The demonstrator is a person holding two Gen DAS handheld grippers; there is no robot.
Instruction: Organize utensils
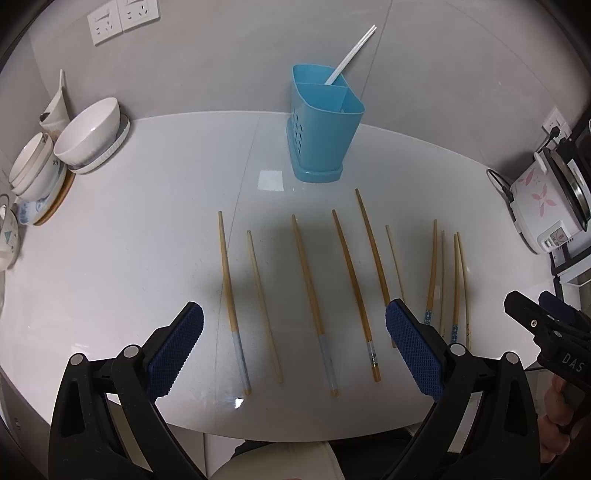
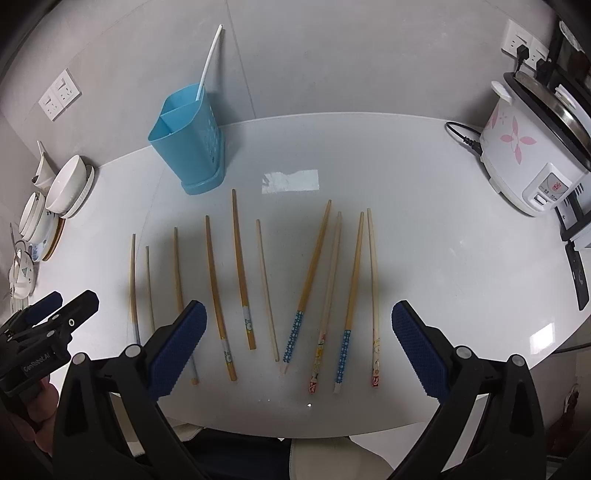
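White counter meets a grey wall carrying sockets. Ten chopsticks lie side by side on the counter, tips toward the wall. Behind them stands a blue holder with one white chopstick in its rear compartment. Left tongs and right tongs both hang above the near edge, aimed forward, fingers wide apart and empty. Stacked bowls sit far left; a rice cooker sits far right.
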